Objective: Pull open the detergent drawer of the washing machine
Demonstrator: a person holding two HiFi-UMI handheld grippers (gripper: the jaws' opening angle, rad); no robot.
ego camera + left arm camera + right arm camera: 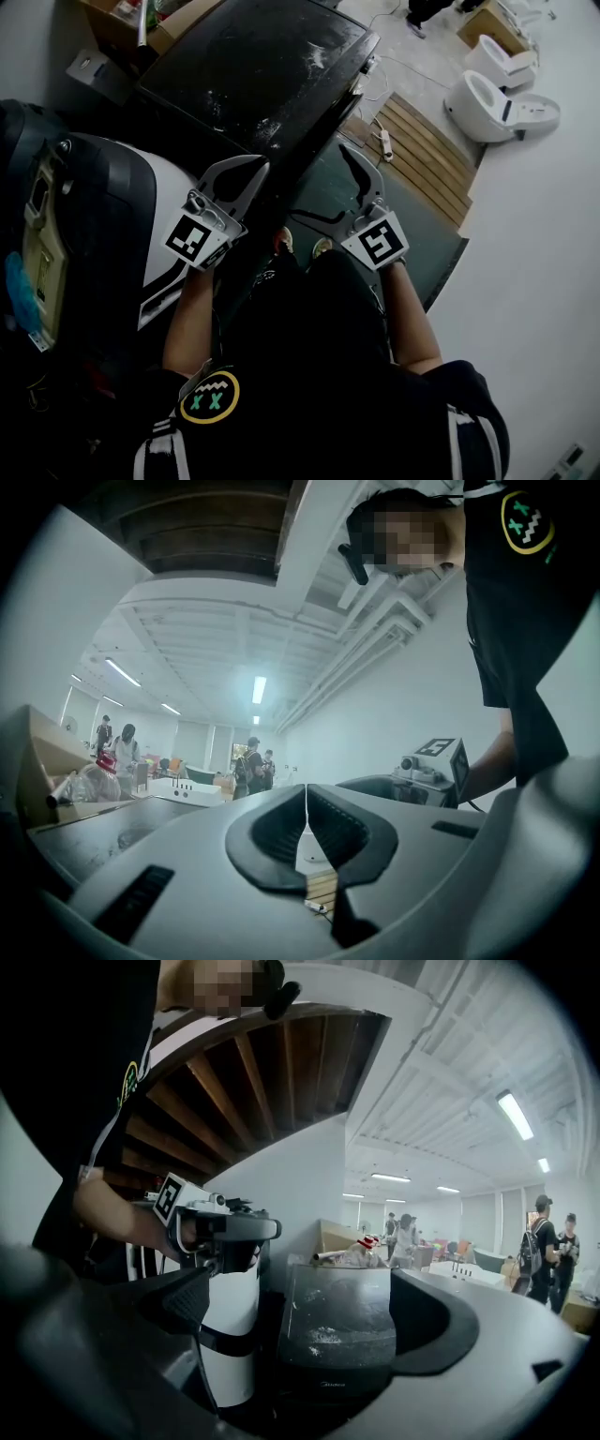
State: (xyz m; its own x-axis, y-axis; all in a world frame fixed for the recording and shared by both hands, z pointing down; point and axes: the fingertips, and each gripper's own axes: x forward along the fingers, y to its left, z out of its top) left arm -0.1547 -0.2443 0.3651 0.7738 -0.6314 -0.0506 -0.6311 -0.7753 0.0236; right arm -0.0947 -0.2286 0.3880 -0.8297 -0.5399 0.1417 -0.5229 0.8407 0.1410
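Washing machine, a dark box with a dusty, scuffed top [253, 66], stands on the floor just ahead of the person, askew to them, with one near corner aimed between the two claws. The face with a faint logo is turned toward the right claw; its detergent drawer cannot be made out in any view, so its long axis can only be guessed as running back into that face. A rounded white-and-black appliance [178, 183] stands close at its left. The right claw [319, 183] is spread wide and empty, short of the machine; the left claw [307, 799] is pressed together on nothing. I judge the approach only beginning: next, find the drawer front, hook it, draw it straight out.
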